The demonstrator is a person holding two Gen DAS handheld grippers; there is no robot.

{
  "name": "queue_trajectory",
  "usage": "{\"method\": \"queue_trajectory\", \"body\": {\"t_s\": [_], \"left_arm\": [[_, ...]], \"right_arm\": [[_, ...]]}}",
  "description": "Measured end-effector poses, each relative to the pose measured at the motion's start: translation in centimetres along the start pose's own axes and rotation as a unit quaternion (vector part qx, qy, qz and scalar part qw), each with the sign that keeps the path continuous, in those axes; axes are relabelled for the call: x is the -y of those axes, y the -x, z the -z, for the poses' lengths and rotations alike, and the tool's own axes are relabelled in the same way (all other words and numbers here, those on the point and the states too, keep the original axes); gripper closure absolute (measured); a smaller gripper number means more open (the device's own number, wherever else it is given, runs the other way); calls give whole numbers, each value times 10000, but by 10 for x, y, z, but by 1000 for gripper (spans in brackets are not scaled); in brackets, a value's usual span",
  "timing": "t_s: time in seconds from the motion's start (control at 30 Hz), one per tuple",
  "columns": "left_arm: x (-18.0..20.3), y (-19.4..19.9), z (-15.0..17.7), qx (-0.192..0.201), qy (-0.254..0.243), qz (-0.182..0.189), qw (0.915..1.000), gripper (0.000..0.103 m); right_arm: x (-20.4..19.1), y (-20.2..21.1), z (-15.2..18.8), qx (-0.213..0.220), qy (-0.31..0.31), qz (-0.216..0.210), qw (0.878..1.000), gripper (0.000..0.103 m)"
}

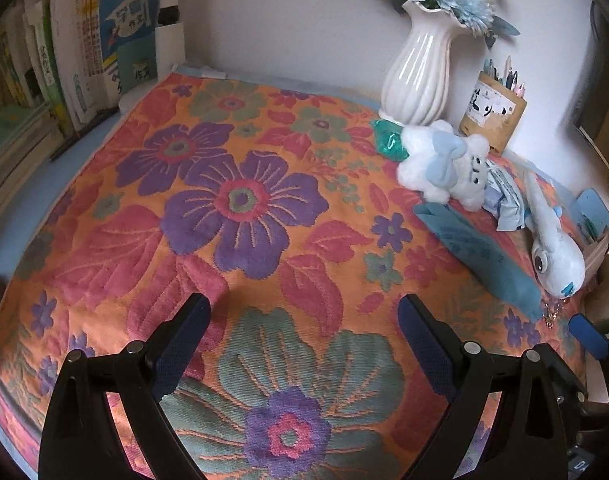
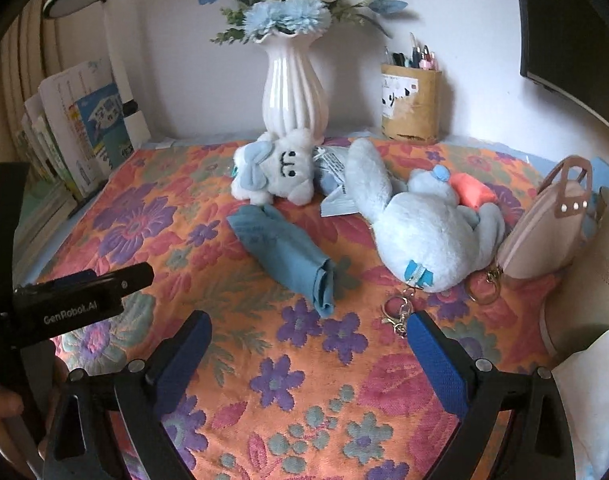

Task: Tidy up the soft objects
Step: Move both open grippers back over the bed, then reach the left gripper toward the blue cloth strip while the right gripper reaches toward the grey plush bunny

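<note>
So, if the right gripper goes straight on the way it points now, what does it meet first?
Probably the rolled blue cloth, lying just beyond the open right gripper; before it only flowered blanket. Depth is unclear, so it might touch the blanket first.

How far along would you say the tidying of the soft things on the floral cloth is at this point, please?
Nothing looks sorted yet: the small white plush, the large blue plush and the rolled blue cloth lie scattered near the vase. Nothing is in hand: the left gripper and right gripper are both open and empty. All the organizing remains.
</note>
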State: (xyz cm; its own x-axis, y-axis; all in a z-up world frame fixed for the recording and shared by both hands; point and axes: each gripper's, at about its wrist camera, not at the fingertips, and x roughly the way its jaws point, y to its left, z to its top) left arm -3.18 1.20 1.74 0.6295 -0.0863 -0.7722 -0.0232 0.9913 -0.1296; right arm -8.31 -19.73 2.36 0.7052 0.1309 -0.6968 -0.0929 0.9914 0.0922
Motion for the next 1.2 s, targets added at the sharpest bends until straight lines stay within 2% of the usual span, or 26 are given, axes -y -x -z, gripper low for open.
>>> {"method": "queue_trajectory", "body": {"t_s": [0.23,0.27,0.37,0.5,0.57,0.6,0.67,0.73,0.8,0.87,0.93,1.03,1.13,1.2], "left_arm": [[4,-4,0,-109,-135,-101,9998,8],[5,-4,1,-112,-149,-121,9998,8],[6,-6,2,-132,-203,-178,9995,8],[6,-7,3,-177,-229,-211,9994,8],[7,-8,1,-266,-125,-468,9985,9],[7,-6,-2,-299,37,-463,9985,9],[10,-1,-9,-363,322,-61,9988,9],[25,3,-20,-459,343,259,9980,9],[43,3,-28,-484,207,356,9980,9],[71,-2,-35,-544,-50,303,9980,9],[94,-13,-39,-636,-73,322,9974,8],[116,-32,-39,-853,20,798,9932,8],[133,-46,-36,-838,-227,579,9945,9],[140,-53,-32,-803,-460,422,9948,14]], "right_arm": [[19,13,0,304,-511,12,9982,5],[24,14,0,327,-642,-4,9974,2],[37,10,0,200,-998,-94,9948,0],[39,11,0,201,-1081,-45,9939,0],[37,12,0,248,-1036,84,9943,0],[36,13,1,256,-1001,168,9945,0],[35,19,2,401,-992,398,9935,0],[38,27,3,499,-1037,693,9909,0],[44,35,4,489,-1065,1087,9871,0],[50,46,5,581,-1016,1442,9826,0],[55,53,4,452,-982,1512,9826,0],[59,60,5,355,-934,1488,9838,0],[65,50,5,-10,-800,1963,9773,0],[69,47,4,-136,-798,1820,9800,0]]}}
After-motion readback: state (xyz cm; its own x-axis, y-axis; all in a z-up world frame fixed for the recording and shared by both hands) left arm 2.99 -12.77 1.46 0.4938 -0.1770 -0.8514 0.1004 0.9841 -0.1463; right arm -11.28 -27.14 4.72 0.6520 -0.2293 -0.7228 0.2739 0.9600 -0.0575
